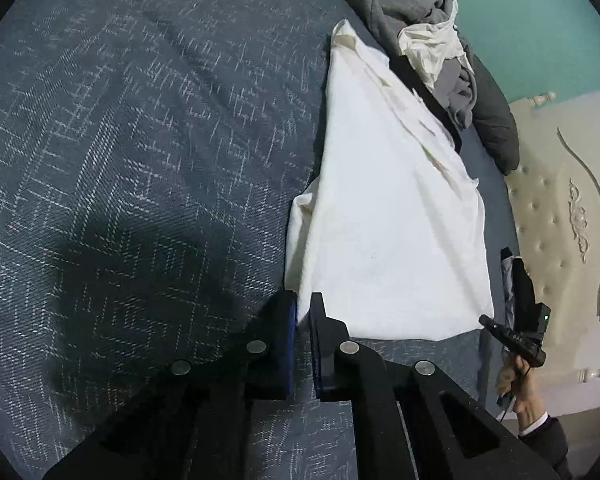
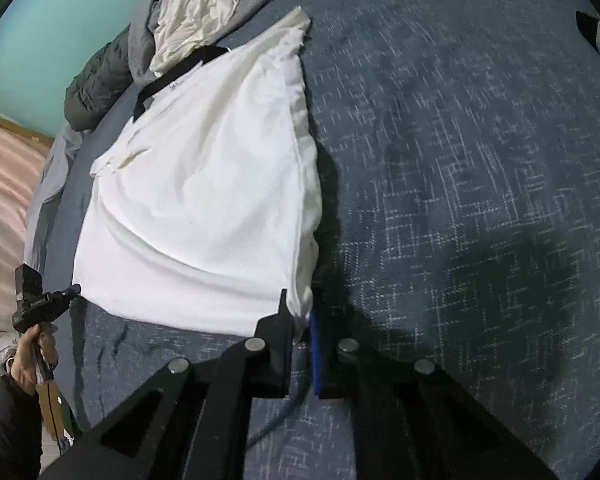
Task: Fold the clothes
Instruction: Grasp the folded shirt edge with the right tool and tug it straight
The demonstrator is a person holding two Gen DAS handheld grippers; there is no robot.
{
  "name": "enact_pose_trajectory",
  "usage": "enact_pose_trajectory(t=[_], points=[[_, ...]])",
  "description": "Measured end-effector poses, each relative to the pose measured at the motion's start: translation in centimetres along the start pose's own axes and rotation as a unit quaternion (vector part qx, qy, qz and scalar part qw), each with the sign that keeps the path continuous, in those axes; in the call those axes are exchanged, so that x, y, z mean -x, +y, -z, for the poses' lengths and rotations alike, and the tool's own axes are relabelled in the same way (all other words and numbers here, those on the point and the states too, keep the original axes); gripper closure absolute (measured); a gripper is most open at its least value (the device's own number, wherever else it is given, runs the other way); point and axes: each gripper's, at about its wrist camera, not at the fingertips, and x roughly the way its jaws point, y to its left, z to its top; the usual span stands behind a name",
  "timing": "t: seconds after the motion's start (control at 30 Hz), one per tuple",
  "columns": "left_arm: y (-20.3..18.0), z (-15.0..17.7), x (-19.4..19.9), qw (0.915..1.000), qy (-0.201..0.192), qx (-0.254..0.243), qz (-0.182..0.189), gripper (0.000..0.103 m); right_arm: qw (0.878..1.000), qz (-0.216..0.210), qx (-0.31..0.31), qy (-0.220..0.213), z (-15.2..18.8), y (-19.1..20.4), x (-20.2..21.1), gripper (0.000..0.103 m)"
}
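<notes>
a: where's the white shirt [image 1: 388, 220] lying rn?

b: it's lying flat on the bed [image 1: 140, 160], by the headboard [image 1: 560, 220] edge. the collar end is pointing at the far corner, where a pile of grey & white clothes [image 1: 428, 28] is sitting. the sides are looking already turned in, so it's reading as a long panel.

a: grippers?

b: the left gripper [image 1: 304, 312] is sitting at the near hem corner, on the side facing the open middle of the bed. its fingers are drawn in narrow w/ the cloth corner running between the blue pads, so it's pinching the shirt, imo. the right gripper [image 2: 298, 320] is doing the same at the other hem corner, w/ fabric bunching between its pads.

a: why both on the hem?

b: prob bc holding both corners is keeping the edge straight, so the hem can be travelling evenly toward the collar w/o skewing. there's some slack already rippling across the lower part in the right wrist view.

a: risks?

b: the cloth is thin and floppy, so the turned-in sides could be sliding open on a lift. the pile is also crowding the collar end, and something dark [image 1: 432, 92] is lying under that edge. can't tell what it is.
</notes>
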Motion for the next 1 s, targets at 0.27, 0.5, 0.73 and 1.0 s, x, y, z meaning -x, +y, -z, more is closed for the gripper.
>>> enact_pose_trajectory(t=[0.27, 0.5, 0.73, 1.0], points=[[-2.3, 1.5, 3.3, 0.9984, 0.006, -0.048, -0.029, 0.098, 1.000, -0.007, 0.022, -0.006, 1.0, 1.6, 3.5, 0.098], [-4.3, 5.4, 5.2, 0.9951, 0.033, -0.079, -0.051, 0.098, 0.999, 0.009, 0.042, 0.007, 4.0, 2.7, 6.5, 0.098], [-4.5, 11.6, 8.5, 0.9934, 0.044, -0.089, -0.058, 0.098, 0.998, 0.010, 0.058, 0.035, 9.9, 2.7, 9.3, 0.098], [-3.9, 18.0, 10.4, 0.9937, 0.051, -0.088, -0.048, 0.098, 0.996, 0.014, 0.059, 0.060, 16.8, 2.1, 9.9, 0.098]])
